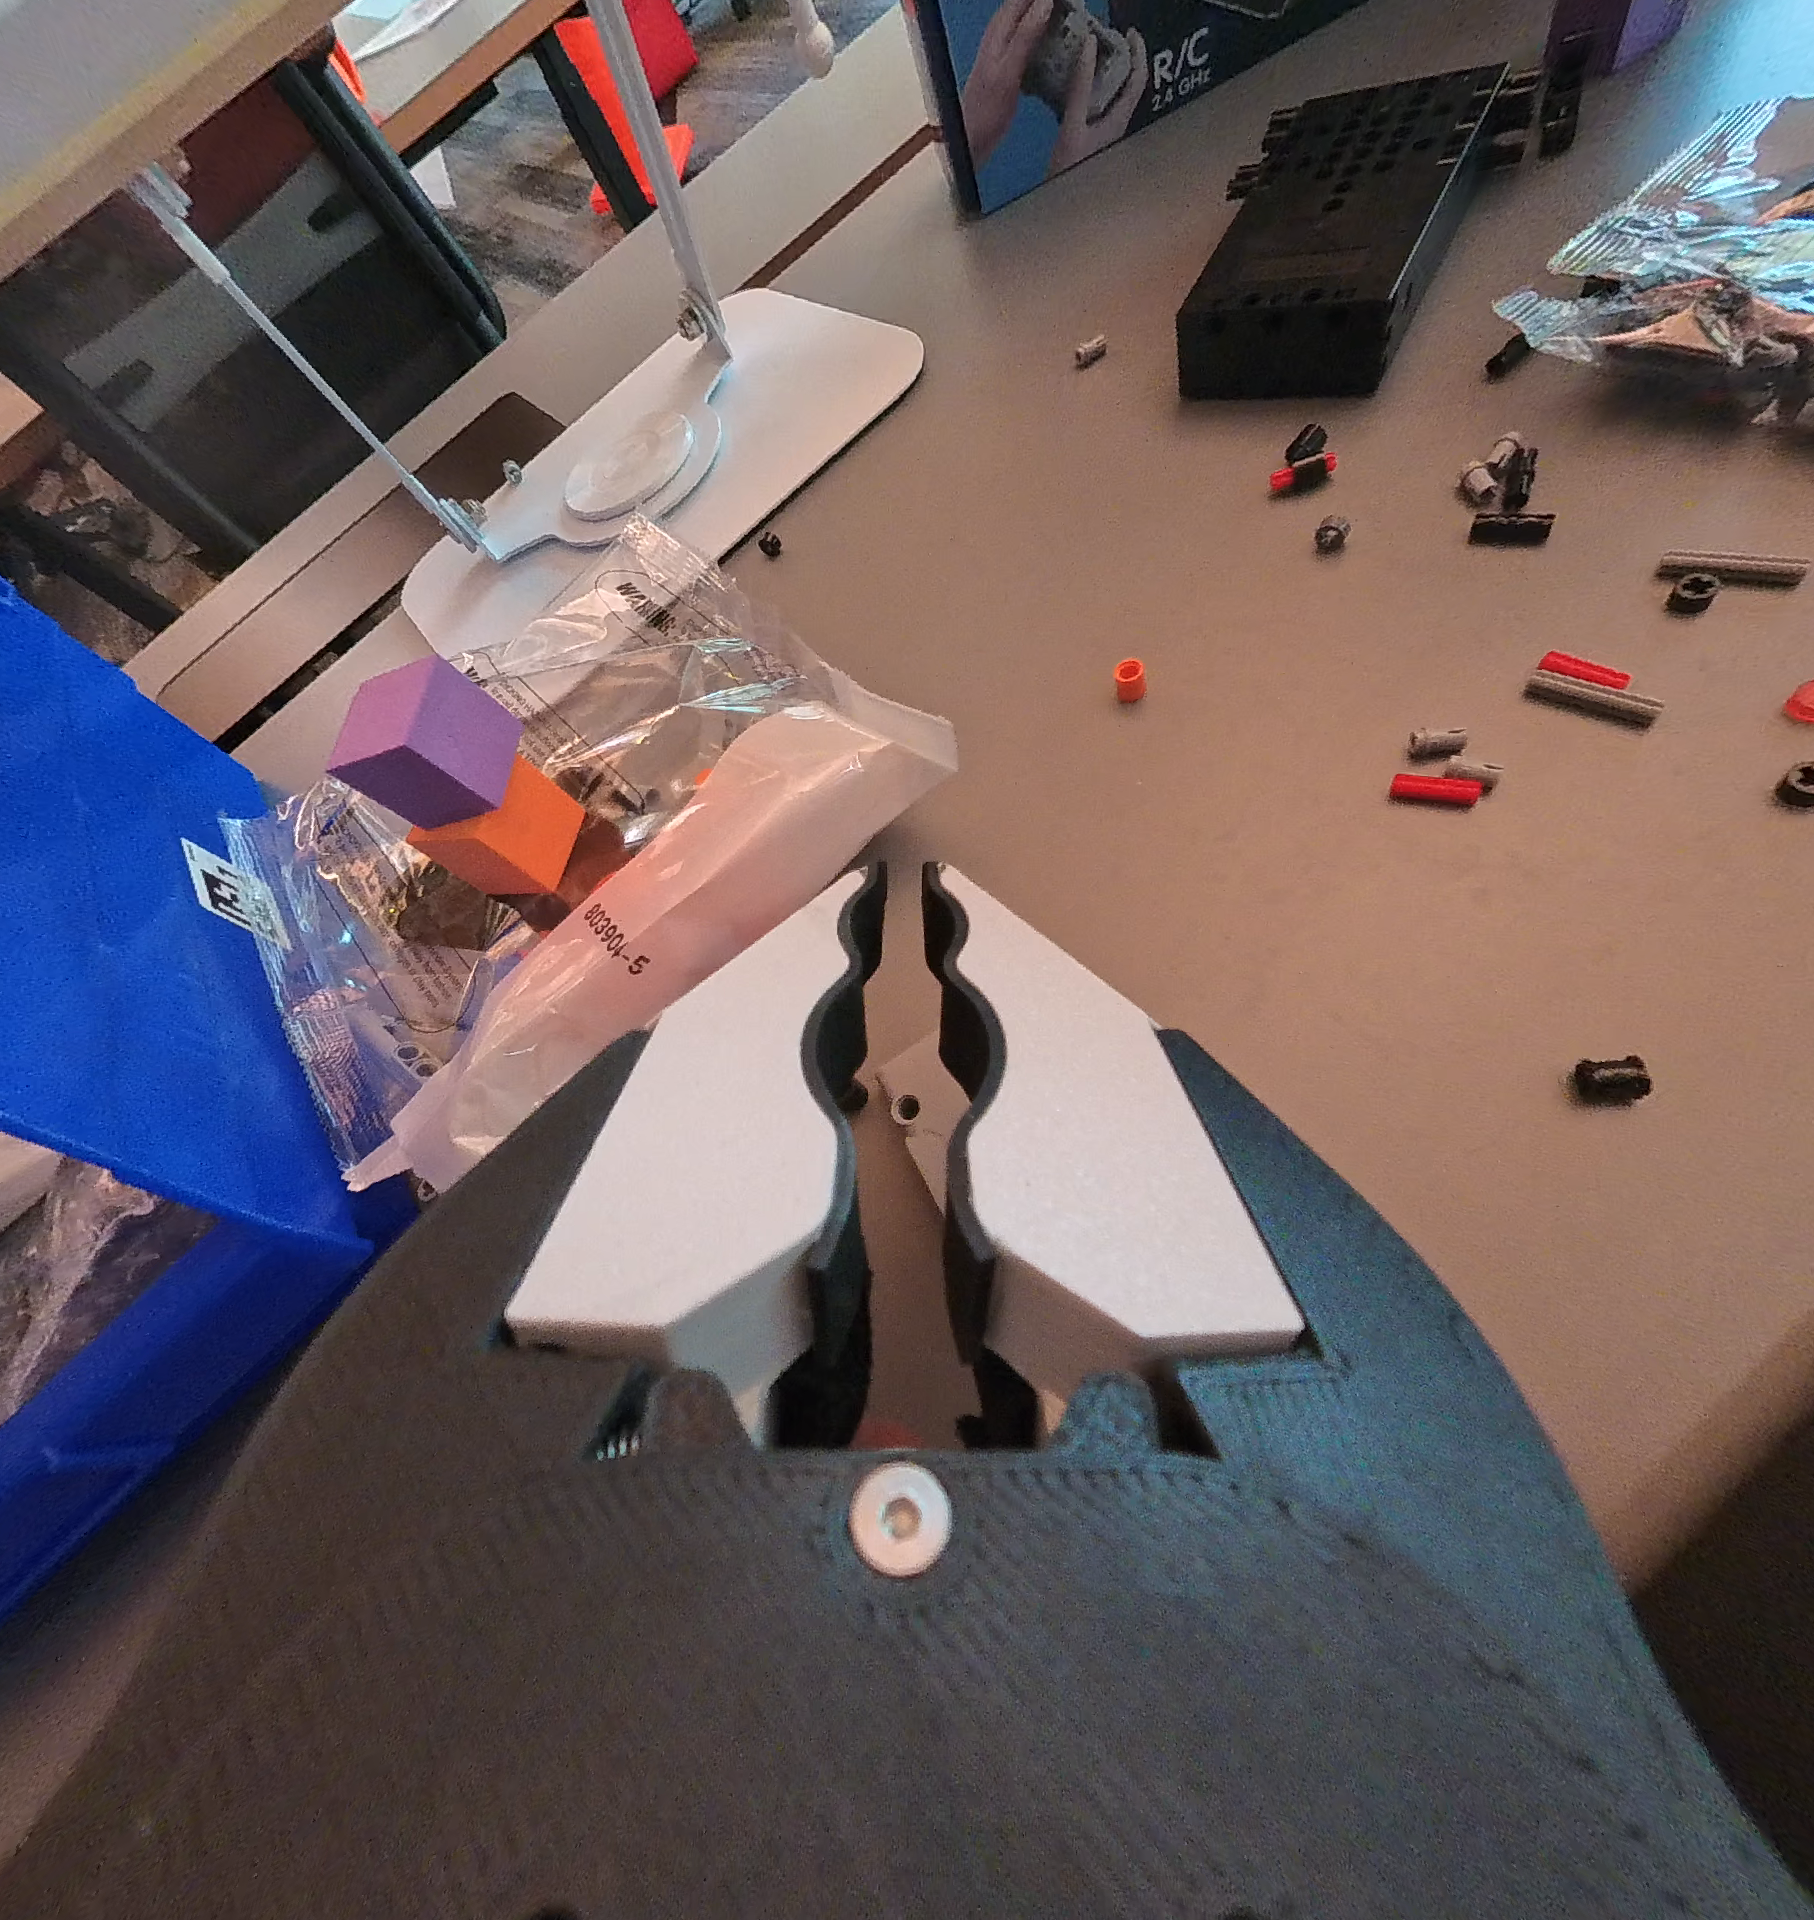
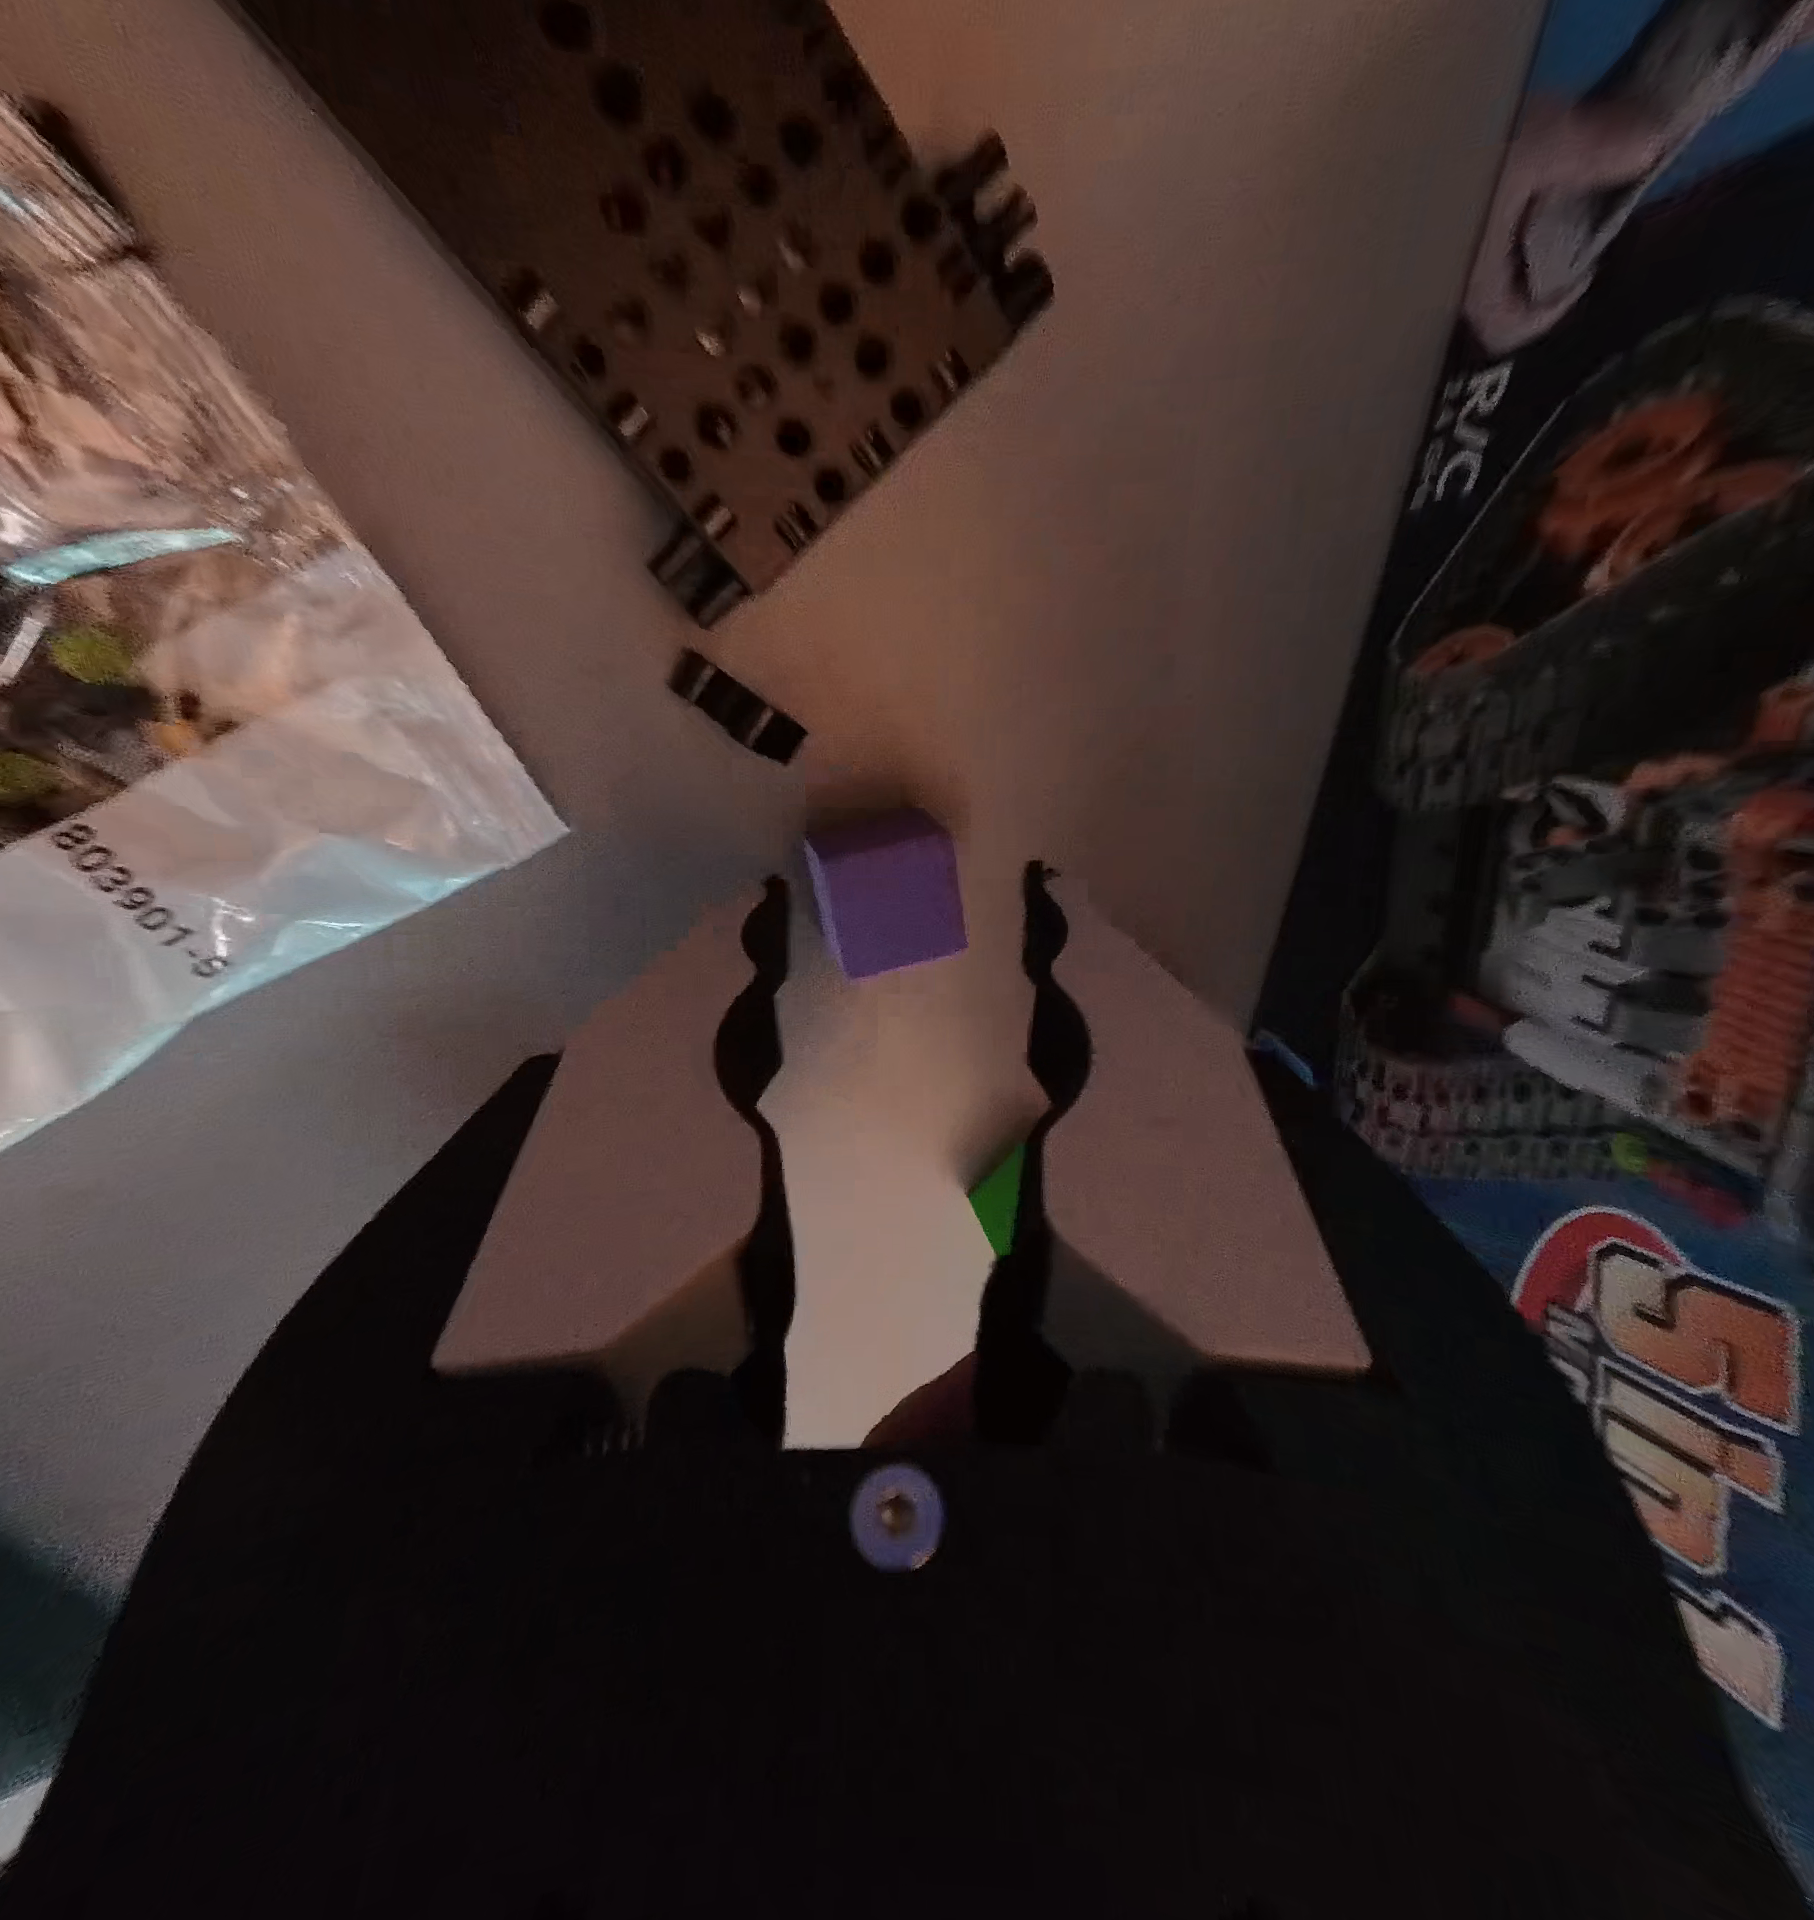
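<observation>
A purple cube [image 2: 887, 902] sits on the bench [image 2: 1142, 582] just ahead of the right tongs [image 2: 903, 883], whose tips stand wide apart and empty, a printed box [image 2: 1609, 831] close alongside. The left tongs [image 1: 903, 883], nearly closed and holding nothing, hover beside a clear bag [image 1: 674, 831] bearing purple and orange cubes, near a blue bin [image 1: 103, 935].

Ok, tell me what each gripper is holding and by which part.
Nothing is held. The left gripper is nearly shut on nothing. The right gripper is open, the purple cube unclamped between its tips.
</observation>
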Motion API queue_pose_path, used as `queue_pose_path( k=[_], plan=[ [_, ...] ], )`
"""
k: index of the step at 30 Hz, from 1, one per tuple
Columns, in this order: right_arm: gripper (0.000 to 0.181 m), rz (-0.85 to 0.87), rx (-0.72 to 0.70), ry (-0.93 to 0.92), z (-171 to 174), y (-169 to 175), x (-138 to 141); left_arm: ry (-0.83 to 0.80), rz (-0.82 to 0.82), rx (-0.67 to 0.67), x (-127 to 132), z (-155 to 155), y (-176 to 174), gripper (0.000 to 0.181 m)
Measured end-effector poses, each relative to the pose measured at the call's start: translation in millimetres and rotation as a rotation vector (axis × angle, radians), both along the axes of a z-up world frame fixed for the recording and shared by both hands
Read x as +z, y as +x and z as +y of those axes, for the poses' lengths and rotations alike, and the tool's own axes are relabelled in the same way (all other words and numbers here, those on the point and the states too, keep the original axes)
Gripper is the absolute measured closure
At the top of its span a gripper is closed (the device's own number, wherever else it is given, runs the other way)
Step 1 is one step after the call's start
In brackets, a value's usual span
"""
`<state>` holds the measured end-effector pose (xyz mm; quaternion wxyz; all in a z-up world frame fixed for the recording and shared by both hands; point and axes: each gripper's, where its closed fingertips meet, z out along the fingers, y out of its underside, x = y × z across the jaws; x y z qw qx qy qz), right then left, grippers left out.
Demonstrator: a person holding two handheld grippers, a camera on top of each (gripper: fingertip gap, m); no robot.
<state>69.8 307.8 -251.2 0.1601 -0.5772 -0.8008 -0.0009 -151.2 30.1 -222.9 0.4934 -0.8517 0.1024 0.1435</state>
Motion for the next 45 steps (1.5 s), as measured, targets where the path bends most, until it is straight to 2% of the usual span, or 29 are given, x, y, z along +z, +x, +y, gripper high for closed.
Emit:
queue_pose_path(
  k=[1,2,4,6,9,12,15,19,23,28,34,41,45],
  plan=[
    [0.150,-0.009,-0.010,-0.003,3,3,-4,-0.001,-0.002,0.001,0,0,0,0.175],
    [0.155,-0.011,-0.016,-0.010,5,4,-7,-0.004,-0.004,0.001,-1,0,0,0.175],
    [0.156,0.017,-0.012,-0.015,6,1,-2,-0.007,-0.005,-0.002,-2,1,0,0.176],
    [0.156,0.073,0.002,0.006,3,-12,17,-0.010,-0.005,-0.009,-3,2,2,0.176],
    [0.156,0.209,0.123,0.005,-34,-62,62,-0.017,-0.002,-0.017,-4,3,3,0.176],
    [0.156,0.318,0.301,0.001,-93,-129,107,-0.024,-0.003,-0.018,-6,3,4,0.175],
    [0.156,0.343,0.456,-0.021,-152,-191,132,-0.029,0.002,-0.031,-7,2,6,0.176],
    [0.156,0.298,0.576,0.001,-202,-260,134,-0.030,0.004,-0.047,-8,2,9,0.177],
    [0.156,0.233,0.603,-0.020,-226,-302,116,-0.020,-0.005,-0.056,-6,2,10,0.177],
    [0.156,0.162,0.600,-0.027,-232,-325,92,-0.015,-0.013,-0.065,-5,3,12,0.177],
    [0.155,0.095,0.608,-0.011,-234,-331,75,-0.012,-0.016,-0.072,-5,2,14,0.177],
    [0.149,0.080,0.609,-0.005,-238,-332,74,-0.014,-0.018,-0.071,-5,2,13,0.176],
    [0.139,0.108,0.599,0.013,-236,-332,82,-0.014,-0.019,-0.067,-5,2,13,0.176]
  ],
)
